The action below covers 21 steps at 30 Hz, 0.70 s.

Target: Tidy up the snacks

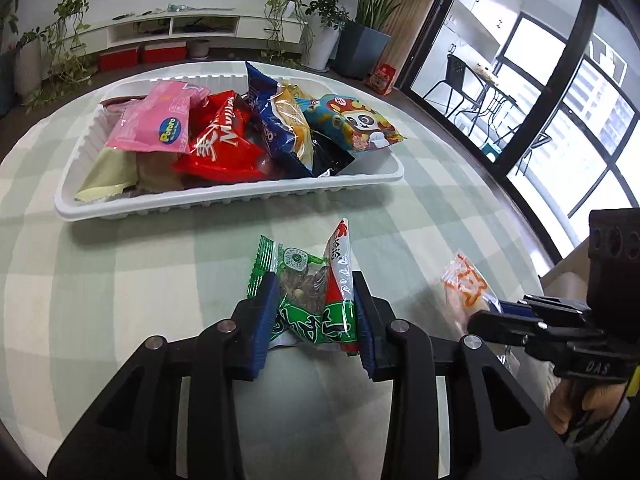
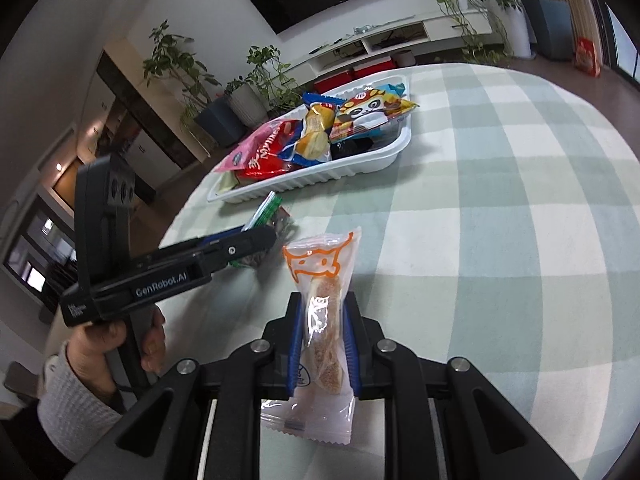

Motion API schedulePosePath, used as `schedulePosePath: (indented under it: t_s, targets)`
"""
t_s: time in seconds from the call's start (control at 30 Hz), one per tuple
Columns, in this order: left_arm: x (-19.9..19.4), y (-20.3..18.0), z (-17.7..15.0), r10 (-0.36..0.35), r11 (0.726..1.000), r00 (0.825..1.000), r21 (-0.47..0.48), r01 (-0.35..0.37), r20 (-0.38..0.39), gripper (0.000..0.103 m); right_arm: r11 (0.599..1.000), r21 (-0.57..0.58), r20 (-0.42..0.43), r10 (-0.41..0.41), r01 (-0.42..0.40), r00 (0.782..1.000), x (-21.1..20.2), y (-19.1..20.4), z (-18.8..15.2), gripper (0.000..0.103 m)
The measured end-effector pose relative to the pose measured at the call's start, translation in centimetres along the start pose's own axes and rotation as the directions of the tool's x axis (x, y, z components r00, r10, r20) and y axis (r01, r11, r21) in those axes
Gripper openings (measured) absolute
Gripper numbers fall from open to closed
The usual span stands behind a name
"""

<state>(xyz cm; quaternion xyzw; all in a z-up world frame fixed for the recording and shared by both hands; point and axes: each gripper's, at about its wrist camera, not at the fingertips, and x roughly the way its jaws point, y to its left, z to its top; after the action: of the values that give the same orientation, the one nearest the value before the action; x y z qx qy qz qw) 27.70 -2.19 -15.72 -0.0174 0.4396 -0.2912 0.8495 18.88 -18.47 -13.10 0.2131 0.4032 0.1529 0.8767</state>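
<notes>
A: Left tool (image 1: pixel 316 308)?

B: Its blue pads press a green packet (image 1: pixel 308 300) from both sides, just above the checked surface (image 1: pixel 160 280).

A: Right tool (image 2: pixel 320 344)?

B: It is clamped on a clear packet with orange print (image 2: pixel 322 312), held upright.

A: The tray?

B: The white tray (image 1: pixel 224 200) sits further back on the surface, piled with snack packets: pink (image 1: pixel 160 120), red (image 1: pixel 224 148), a panda one (image 1: pixel 352 124) at its right end.
</notes>
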Motion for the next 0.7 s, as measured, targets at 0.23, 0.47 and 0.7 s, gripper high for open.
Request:
schedulePosePath:
  t_s: [0.23, 0.47, 0.7]
  targets:
    - [-1.7, 0.8, -0.6, -0.034, 0.999, 0.999, -0.040, 0.034, 0.015, 0.012, 0.998, 0.051, 0.021, 0.048, -0.049, 0.999, -1.0, -0.1, 0.3, 0.021]
    - [-2.8, 0.8, -1.1, -0.028, 0.999, 1.000, -0.029, 0.028, 0.011, 0.012, 0.995, 0.070, 0.026, 0.066, -0.068, 0.997, -1.2, -0.1, 0.6, 0.021]
    - [-3.8, 1.0, -1.5, -0.056, 0.997, 0.998, -0.060, 0.057, 0.026, 0.012, 0.994, 0.075, 0.033, 0.075, -0.077, 0.997, -1.6, 0.2, 0.7, 0.021]
